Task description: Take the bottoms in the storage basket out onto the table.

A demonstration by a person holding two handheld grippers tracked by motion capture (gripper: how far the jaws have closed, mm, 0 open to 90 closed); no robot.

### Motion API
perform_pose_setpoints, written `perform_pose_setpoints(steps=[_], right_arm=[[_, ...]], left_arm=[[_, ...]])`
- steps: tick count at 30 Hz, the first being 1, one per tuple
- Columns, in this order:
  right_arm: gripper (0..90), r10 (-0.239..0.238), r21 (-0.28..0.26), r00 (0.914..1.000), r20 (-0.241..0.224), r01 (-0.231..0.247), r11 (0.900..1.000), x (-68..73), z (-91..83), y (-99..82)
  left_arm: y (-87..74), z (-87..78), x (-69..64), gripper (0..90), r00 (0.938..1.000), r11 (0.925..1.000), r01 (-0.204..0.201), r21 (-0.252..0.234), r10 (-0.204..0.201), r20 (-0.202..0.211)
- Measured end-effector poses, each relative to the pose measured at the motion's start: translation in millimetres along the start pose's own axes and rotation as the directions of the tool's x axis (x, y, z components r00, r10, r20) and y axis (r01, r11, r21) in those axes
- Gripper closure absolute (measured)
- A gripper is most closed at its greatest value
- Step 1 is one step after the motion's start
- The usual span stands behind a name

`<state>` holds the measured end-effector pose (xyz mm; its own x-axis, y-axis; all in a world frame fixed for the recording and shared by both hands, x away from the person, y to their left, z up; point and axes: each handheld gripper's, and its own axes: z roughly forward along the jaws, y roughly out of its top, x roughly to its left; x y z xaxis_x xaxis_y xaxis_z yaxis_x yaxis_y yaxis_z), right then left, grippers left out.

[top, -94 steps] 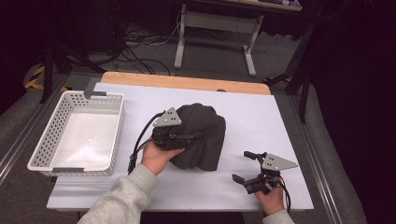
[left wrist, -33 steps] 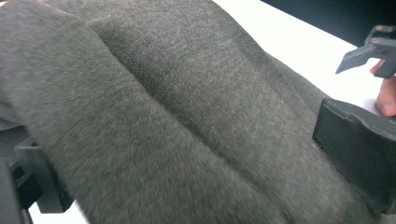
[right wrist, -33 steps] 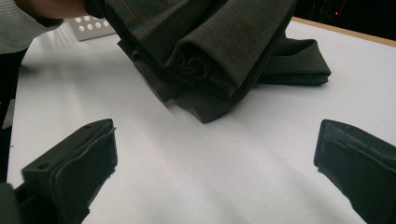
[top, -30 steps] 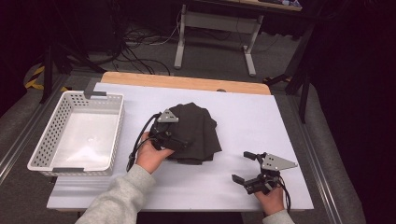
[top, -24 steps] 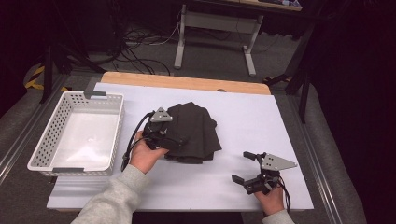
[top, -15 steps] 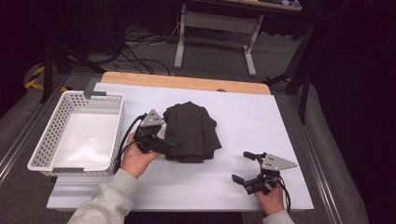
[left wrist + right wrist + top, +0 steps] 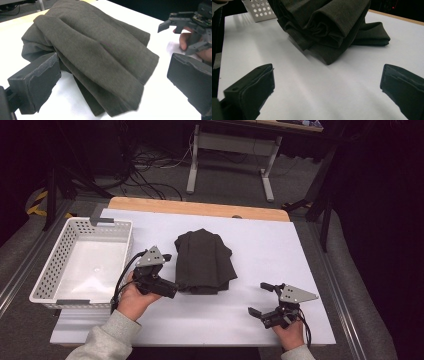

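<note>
A dark grey folded cloth [image 7: 202,260] lies flat in the middle of the white table [image 7: 270,250]. My left gripper [image 7: 170,274] is just off its left edge, open, with the jaws pointing at the cloth and nothing between them. In the left gripper view the cloth [image 7: 100,45] lies beyond the wide-apart jaws of that gripper [image 7: 115,66]. My right gripper [image 7: 257,298] rests near the front right of the table, open and empty. In its own view the gripper [image 7: 328,72] faces the cloth's folded edge [image 7: 324,20] across bare table.
A white perforated basket [image 7: 50,270] stands at the table's left side, close behind my left hand; its corner [image 7: 259,8] shows in the right gripper view. A wooden strip [image 7: 200,209] runs along the far edge. Bare table lies between the cloth and the right gripper.
The left gripper has let go of the cloth and drawn back to the left. The cloth, bunched up before, now lies flat and folded. The right gripper has not moved.
</note>
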<state>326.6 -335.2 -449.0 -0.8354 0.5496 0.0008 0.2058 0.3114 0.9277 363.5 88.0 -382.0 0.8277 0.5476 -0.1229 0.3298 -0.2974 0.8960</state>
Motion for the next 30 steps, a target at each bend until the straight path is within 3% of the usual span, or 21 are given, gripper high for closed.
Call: perform_pose_setpoints(steps=[12,17,24,30], right_arm=[[0.1,-0.001,-0.001,1.0,-0.006,0.001,1.0,0.4,-0.1,0.2],[0.1,-0.001,-0.001,1.0,-0.008,0.001,1.0,0.5,-0.1,0.2],[0.1,-0.002,-0.003,0.9999,-0.01,0.002,1.0,0.6,0.0,0.3],[0.1,-0.003,-0.003,0.9999,-0.014,0.003,1.0,0.7,0.2,0.3]], left_arm=[[-24.3,-10.3,-5.2,0.0,0.9997,0.9998,0.008,-0.017,-0.008,0.021],[-36.3,-11.7,-4.1,0.1,0.9986,0.9987,0.039,-0.034,-0.038,0.038],[-53.6,-10.9,-2.7,0.1,0.9989,0.9973,0.044,-0.058,-0.043,0.019],[-65.1,-9.6,-1.2,0.2,0.9987,0.9963,0.045,-0.073,-0.043,0.027]])
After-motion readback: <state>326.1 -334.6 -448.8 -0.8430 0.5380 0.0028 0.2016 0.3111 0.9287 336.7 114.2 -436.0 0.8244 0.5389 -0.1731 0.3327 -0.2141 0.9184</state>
